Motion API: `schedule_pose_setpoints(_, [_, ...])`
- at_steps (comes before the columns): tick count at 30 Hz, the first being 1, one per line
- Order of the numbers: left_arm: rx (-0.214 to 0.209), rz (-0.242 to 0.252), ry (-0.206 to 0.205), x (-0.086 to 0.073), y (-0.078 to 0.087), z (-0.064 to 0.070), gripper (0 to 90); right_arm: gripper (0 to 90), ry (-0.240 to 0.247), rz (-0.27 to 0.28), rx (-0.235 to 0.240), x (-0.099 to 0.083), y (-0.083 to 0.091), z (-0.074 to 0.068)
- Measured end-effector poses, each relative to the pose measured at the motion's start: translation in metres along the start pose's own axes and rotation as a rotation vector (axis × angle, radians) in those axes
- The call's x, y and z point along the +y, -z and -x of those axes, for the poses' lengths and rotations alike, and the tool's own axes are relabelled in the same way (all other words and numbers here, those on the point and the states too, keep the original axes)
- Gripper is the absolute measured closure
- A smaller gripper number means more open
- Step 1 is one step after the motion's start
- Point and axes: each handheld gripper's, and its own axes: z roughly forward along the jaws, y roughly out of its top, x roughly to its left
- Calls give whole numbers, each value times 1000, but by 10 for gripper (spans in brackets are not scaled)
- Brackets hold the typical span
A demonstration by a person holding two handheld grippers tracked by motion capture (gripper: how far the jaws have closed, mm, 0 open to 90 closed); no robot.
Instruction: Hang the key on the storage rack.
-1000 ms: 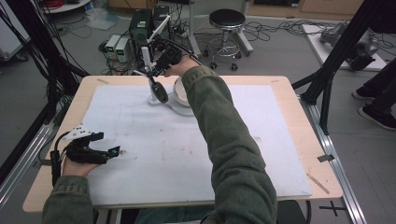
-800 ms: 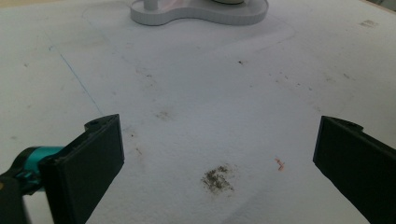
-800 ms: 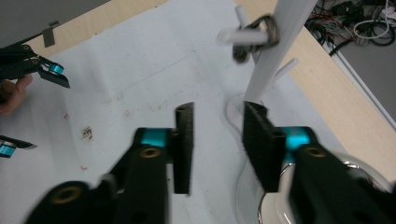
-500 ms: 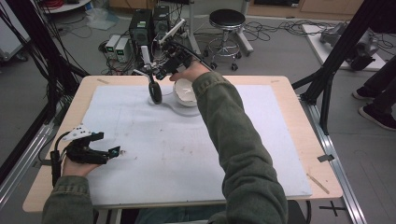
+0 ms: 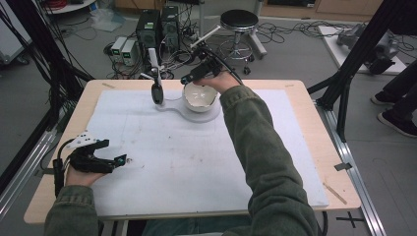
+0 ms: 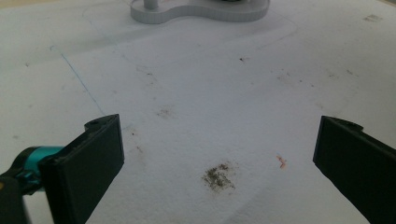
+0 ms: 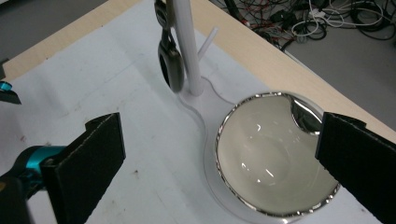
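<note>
right gripper point(image 5: 189, 78) hovering wide open just above the bowl point(image 7: 275, 156) — spoon point(image 7: 169, 56) hanging on the stand's post point(image 7: 187, 46) just beyond it, left gripper point(image 5: 120, 160) released too, empty, on the mat point(image 5: 187, 162)

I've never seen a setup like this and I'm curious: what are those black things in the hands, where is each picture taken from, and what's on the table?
A person sits at a wooden table covered by a white sheet, holding a hand-operated two-jaw gripper in each hand; there is no robot arm. The high view looks down from above the person. The other two come from cameras riding on the grippers, looking along their black jaws. The left gripper rests near the table's front left, open over the stained sheet, holding nothing. The right gripper is raised at the far edge, open above a silver-rimmed white bowl. The bowl sits on a white stand whose post has a dark spoon hanging on it.
</note>
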Motion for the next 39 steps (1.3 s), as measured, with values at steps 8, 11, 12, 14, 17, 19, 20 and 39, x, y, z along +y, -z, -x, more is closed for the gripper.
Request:
schedule_pose_setpoints(8, [0, -4, 0, 0, 0, 1, 23, 5, -22, 31, 13, -31, 17, 7])
schedule_pose_setpoints(11, [-1, -5, 2, 0, 0, 1, 23, 5, -40, 41, 19, -45, 23, 10])
schedule_pose_setpoints(12, [-2, -6, 2, 0, -1, 0, 23, 5, -41, 28, 21, -49, 25, 10])
schedule_pose_setpoints(14, [-3, -8, -1, 0, -1, 0, 23, 5, -28, 30, 4, -62, 29, 10])
schedule_pose_setpoints(17, [-5, -14, -4, 0, -2, 2, 23, 5, -35, 32, -1, -79, 34, 12])
schedule_pose_setpoints(19, [-4, -10, -4, 0, -1, 3, 23, 5, -46, 38, 6, -92, 38, 15])
schedule_pose_setpoints(20, [-4, -9, -5, 0, -1, 3, 23, 6, -51, 39, -1, -97, 39, 16])
schedule_pose_setpoints(39, [0, -13, 1, 0, -2, 2, 23, 6, -70, 124, -116, -176, 74, 19])
